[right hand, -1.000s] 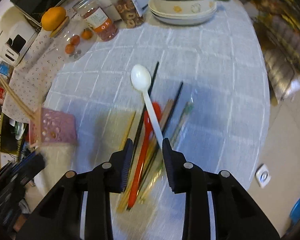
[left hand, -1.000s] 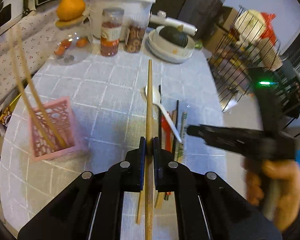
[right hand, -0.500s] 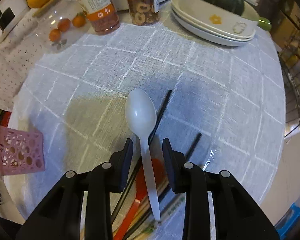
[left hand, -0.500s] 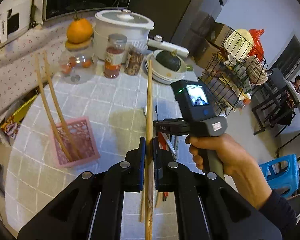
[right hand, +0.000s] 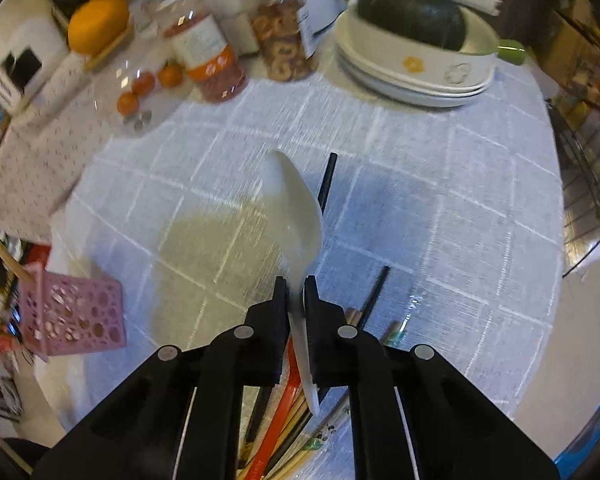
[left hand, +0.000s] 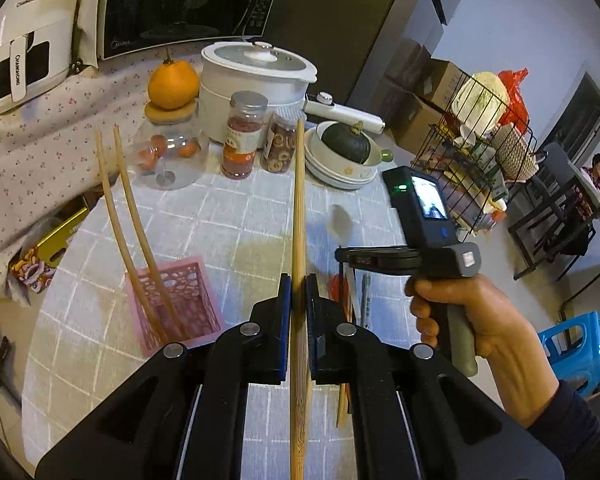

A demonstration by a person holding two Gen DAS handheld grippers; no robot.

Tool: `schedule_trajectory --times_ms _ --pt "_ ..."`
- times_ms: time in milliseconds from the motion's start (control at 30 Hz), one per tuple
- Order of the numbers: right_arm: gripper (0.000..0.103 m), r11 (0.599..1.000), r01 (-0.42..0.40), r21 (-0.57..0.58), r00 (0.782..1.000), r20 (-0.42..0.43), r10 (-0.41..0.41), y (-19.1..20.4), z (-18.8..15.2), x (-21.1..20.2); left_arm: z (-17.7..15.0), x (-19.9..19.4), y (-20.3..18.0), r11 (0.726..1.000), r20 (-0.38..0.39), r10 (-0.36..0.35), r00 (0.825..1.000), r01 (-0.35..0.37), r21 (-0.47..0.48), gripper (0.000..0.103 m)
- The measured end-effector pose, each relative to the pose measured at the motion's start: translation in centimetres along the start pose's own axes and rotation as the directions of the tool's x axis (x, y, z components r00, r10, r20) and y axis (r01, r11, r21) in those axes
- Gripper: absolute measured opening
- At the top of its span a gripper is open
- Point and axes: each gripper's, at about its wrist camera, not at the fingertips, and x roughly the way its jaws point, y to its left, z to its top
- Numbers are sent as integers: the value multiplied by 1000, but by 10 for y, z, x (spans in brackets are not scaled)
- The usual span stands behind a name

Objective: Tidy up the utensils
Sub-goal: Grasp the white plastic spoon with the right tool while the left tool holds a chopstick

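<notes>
Left gripper (left hand: 298, 296) is clamped on a long wooden chopstick (left hand: 299, 208), right gripper (right hand: 296, 294) pinching the white spoon (right hand: 294, 208) by its handle, lifted above the leftover pile (right hand: 288, 412). So we're mid pick-up. Next, I'd guess, both go into the pink basket (left hand: 180, 308) left of the pile on the worktop (right hand: 440, 220), beside two chopsticks (left hand: 130, 216).

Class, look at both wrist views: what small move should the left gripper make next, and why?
Probably carry the wooden chopstick, clamped in the left gripper, leftward over the pink basket, where two chopsticks already stand. The right gripper is occupied with the white spoon.
</notes>
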Motion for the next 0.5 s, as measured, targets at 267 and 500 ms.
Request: schedule_trajectory --times_ms 267,500 --pt "10 1000 -7 4 988 -156 7 -5 -17 34 -1 5 1 1000 -7 18 1000 -18 8 6" --pt "12 997 -25 77 986 -162 37 -26 -17 33 0 6 3 1000 -9 22 1000 -22 14 6"
